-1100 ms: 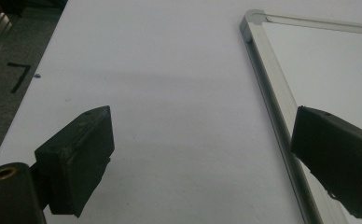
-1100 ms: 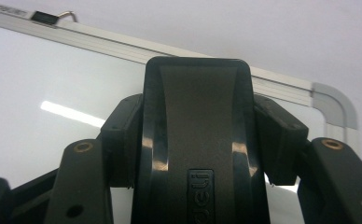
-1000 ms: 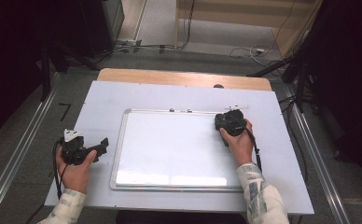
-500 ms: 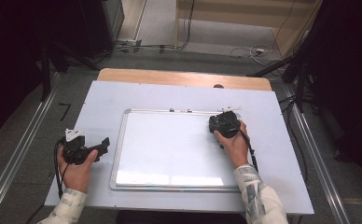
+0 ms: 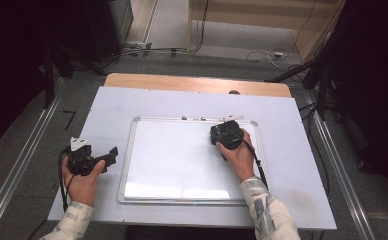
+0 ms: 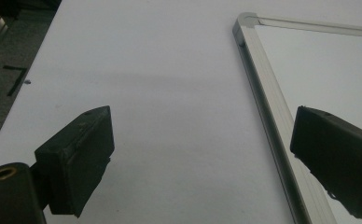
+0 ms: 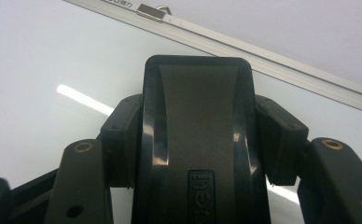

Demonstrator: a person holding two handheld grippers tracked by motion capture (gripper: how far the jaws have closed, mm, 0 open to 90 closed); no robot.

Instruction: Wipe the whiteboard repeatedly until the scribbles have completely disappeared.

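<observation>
Bench [image 5: 132, 102] with a pale sheet over it, carrying a whiteboard [image 5: 182, 160] in an aluminium frame; all positions below are given relative to the whiteboard. The board lies flat at the middle of the bench, its writing surface blank and glossy (a strip of lamp glare runs along its near edge).

Right gripper [image 5: 225, 134]: over the board's far right quarter, just inside the far frame rail, held from behind by the person's right hand [image 5: 239, 156]. In the right gripper view its jaws are pinching a black eraser [image 7: 198, 140], one jaw pad on each long side, with the eraser's front end pointing at the far rail and its hanging clip [image 7: 150, 12]. The eraser appears to sit on or just above the board surface; contact cannot be told for certain.

Left gripper [image 5: 99, 159]: off the board, just beside its left rail, over bare bench. Its jaws stand spread with nothing between them; in the left gripper view the right-hand jaw overlaps the left frame rail [image 6: 263, 107].

Step in hand, as judged: wiping the board with the eraser, at the far right area. The next move calls for sweeping the eraser across the surface under even pressure, the grip kept firm, while the left gripper might steady the frame.
</observation>
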